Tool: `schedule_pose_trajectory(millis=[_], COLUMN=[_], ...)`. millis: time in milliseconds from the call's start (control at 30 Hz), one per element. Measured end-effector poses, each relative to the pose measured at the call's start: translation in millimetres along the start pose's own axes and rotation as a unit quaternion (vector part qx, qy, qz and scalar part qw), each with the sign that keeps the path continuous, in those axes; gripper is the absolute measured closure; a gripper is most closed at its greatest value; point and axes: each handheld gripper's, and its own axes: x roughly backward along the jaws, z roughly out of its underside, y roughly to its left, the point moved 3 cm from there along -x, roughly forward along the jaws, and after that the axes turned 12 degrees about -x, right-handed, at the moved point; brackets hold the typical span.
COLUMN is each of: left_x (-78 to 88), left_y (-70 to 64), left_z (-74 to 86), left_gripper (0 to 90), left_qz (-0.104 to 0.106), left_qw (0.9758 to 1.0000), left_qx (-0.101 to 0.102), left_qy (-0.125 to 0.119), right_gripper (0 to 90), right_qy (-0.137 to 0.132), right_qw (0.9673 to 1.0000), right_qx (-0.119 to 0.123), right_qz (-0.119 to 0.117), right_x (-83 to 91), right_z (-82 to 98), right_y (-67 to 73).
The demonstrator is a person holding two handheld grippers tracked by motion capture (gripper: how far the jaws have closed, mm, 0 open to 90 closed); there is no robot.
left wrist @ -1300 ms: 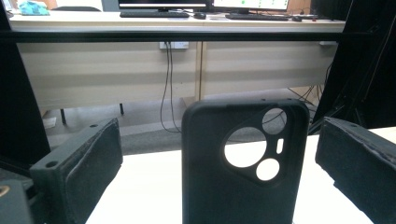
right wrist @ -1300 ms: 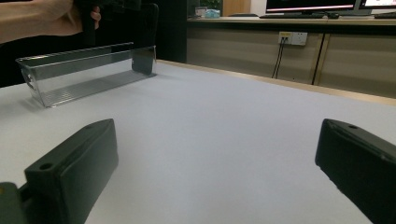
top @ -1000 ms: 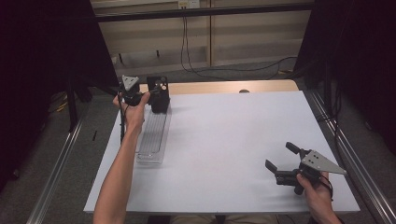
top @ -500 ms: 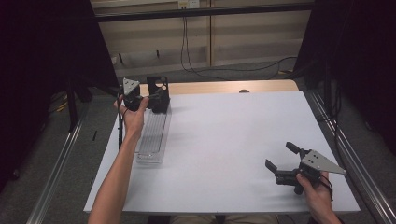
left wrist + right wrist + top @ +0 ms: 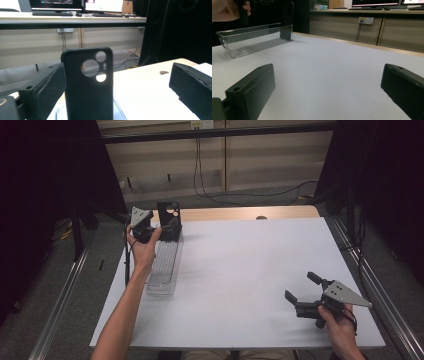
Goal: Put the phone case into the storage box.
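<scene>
I see a black phone case (image 5: 87,85) standing upright at the far end of a clear tray (image 5: 164,268), its long axis vertical and its camera cutouts at the top. In the left gripper view its back faces me. The tray is long and narrow, running from near to far along the left side of the white surface (image 5: 240,270).

My left tongs (image 5: 167,227) sit at the far left of the surface, jaws spread wide. The case stands between them, close against the left jaw, though I cannot tell if it touches; the right jaw is well apart from it.

My right tongs (image 5: 300,292) hover near the front right corner, jaws spread, holding nothing, well apart from the tray.

A strip of bare wood shows at the surface's far edge. Beyond it is a beige wall with cables hanging down, dark curtains at both sides, and monitors on a desk behind.
</scene>
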Motion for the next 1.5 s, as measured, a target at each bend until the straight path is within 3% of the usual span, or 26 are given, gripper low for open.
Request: schedule_pose_trajectory(millis=[233, 600, 667, 933, 1233, 1333, 1367, 1500], left_x=[9.3, 30.4, 33.5, 46.7, 61.1, 66.5, 69.1, 77.1], left_y=[-2.6, -9.9, -11.8, -20.6, -26.6, -28.1, -27.1, -29.1], left_z=[-1.8, -2.2, -1.1, 0.1, 3.8, 4.2, 4.9, 3.8], left_gripper=[1.6, 1.9, 1.9, 2.2, 2.2, 2.2, 2.2, 2.3], left_qz=[0.005, 0.012, 0.013, 0.023, 0.029, 0.029, 0.030, 0.029], left_qw=[0.9999, 0.9995, 0.9997, 0.9991, 0.9984, 0.9982, 0.9985, 0.9980], left_qx=[-0.009, 0.005, -0.002, -0.005, 0.009, 0.009, -0.002, 0.008], left_qy=[-0.007, -0.028, -0.021, -0.034, -0.048, -0.052, -0.045, -0.056], right_gripper=[0.0, 0.0, 0.0, 0.0, 0.0, 0.0, 0.0, 0.0], right_qy=[-0.001, -0.002, 0.000, -0.002, -0.001, -0.001, 0.000, -0.001], right_qw=[1.0000, 1.0000, 1.0000, 1.0000, 1.0000, 1.0000, 1.0000, 1.0000], right_qx=[0.006, 0.005, 0.007, 0.008, 0.009, 0.008, 0.008, 0.008], right_qz=[0.000, -0.002, -0.001, -0.001, 0.001, 0.001, 0.001, 0.002], right_x=[0.1, -0.7, -0.5, -0.5, -0.7, -0.5, -0.3, -0.1], right_z=[-0.5, -0.5, -0.4, -0.7, -0.7, -0.8, -0.8, -0.9], right_y=[0.6, 1.4, 0.8, 1.3, 0.8, 1.3, 1.3, 0.8])
